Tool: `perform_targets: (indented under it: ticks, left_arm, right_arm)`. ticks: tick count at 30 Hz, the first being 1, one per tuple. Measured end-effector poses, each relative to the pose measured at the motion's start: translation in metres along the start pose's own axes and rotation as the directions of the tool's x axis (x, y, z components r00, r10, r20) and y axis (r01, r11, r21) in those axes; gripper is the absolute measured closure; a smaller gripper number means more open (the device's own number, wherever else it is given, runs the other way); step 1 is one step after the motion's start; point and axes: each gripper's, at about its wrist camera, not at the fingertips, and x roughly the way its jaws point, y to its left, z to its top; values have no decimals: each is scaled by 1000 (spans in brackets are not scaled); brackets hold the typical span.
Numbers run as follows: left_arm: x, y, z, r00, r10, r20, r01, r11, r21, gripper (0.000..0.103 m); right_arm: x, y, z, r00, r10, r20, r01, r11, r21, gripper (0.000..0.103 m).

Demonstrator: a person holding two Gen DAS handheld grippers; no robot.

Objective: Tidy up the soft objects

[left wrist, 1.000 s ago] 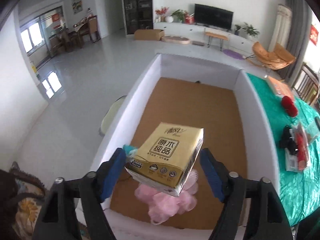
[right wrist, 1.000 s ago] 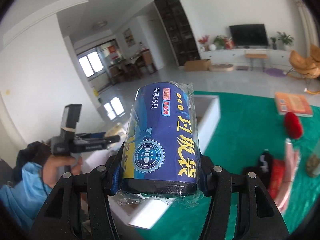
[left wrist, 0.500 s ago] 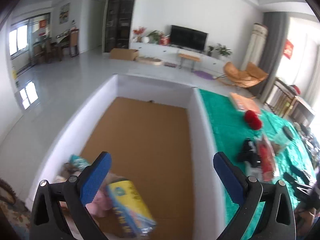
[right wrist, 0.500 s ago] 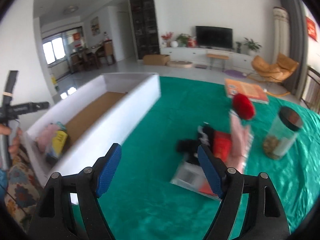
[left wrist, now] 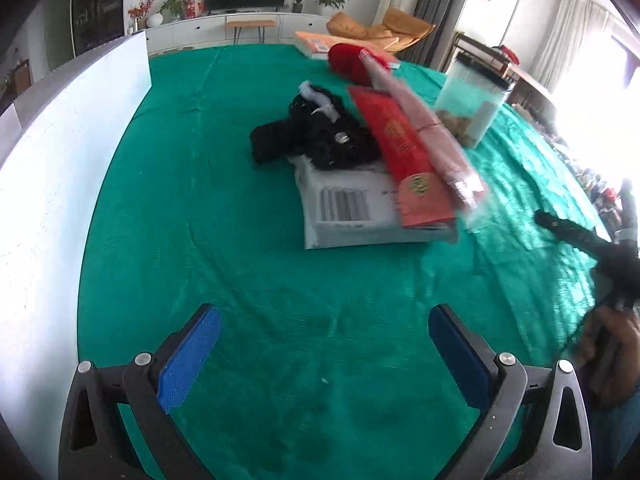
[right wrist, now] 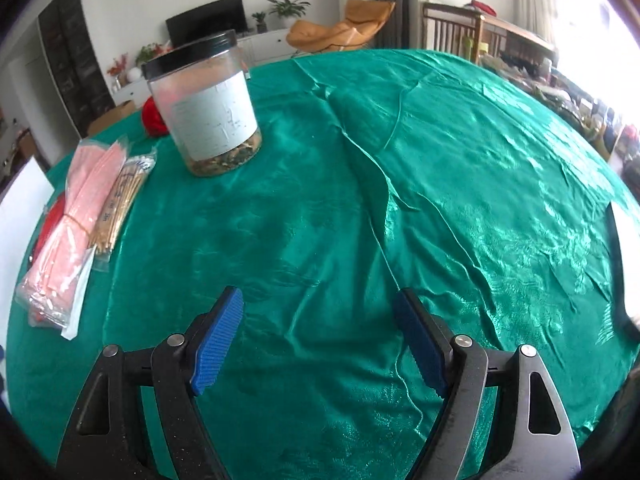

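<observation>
My left gripper (left wrist: 324,312) hangs open and empty over the green cloth (left wrist: 224,216), short of a pile of things. In that pile lie a black fuzzy soft item (left wrist: 316,132), a white mailer bag (left wrist: 344,216), a red packet (left wrist: 404,160) and a pink packet (left wrist: 424,120), with a red plush ball (left wrist: 348,62) behind. My right gripper (right wrist: 318,298) is also open and empty, over bare wrinkled cloth (right wrist: 440,160). The pink packet (right wrist: 76,208) and a pack of sticks (right wrist: 120,200) lie to its left, the red ball (right wrist: 154,118) farther back.
A white box wall (left wrist: 60,160) runs along the left, its corner (right wrist: 16,208) showing in the right wrist view. A clear jar with a black lid (right wrist: 204,104) (left wrist: 468,104) stands beside the pile. An orange book (left wrist: 316,44) lies far back. A hand (left wrist: 612,352) grips a black handle at the right.
Both grippers opened and let go: the tissue pack fell into the white box, the blue roll left the right one. Both then swung right and down, from the box to the green table.
</observation>
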Motion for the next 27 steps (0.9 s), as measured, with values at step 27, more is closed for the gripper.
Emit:
perform_targets:
  ticks: [27]
  left_arm:
    - [35,15,31,990,135,47,-138,989,62,0]
  right_arm:
    - [14,19,-2,996,-76,-40,72,994,-83,16]
